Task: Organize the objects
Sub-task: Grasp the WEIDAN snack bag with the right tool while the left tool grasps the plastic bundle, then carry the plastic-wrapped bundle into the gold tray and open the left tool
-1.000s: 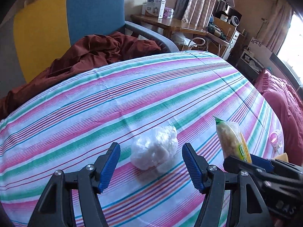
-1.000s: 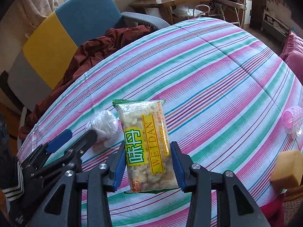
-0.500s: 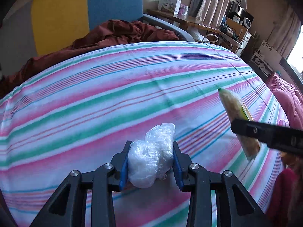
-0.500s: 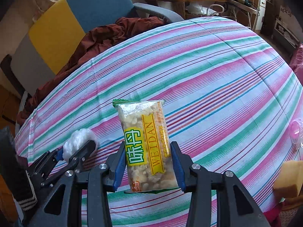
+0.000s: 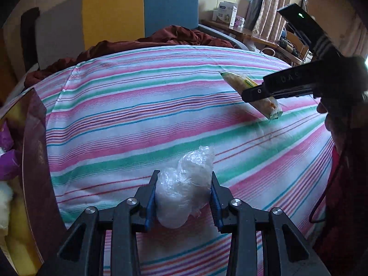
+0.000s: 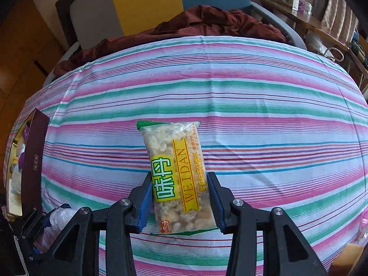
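We see the snack packet [image 6: 179, 177] held in the right gripper [image 6: 180, 203], its jaws nearly closed on the packet's lower half. Its long axis runs from 6 o'clock to 12 o'clock in the right wrist view, and the green sealed end points toward 12, away from us. It hangs over the striped bedsheet [image 6: 276, 105].

The left gripper [image 5: 182, 197] has its blue pads [image 5: 150, 199] pressed on both sides of a crumpled plastic bag [image 5: 184, 184], which sticks out toward 12 o'clock.

At 9 o'clock an open box [image 5: 34, 161] with a dark wall stands at the edge of the bed. Inside we see purple, yellow and white things, but we cannot tell what they are.

Both grippers point steeply down at the bed. In the left wrist view the right gripper [image 5: 247, 92] comes in from 2 o'clock, held by a hand [image 5: 345, 85].
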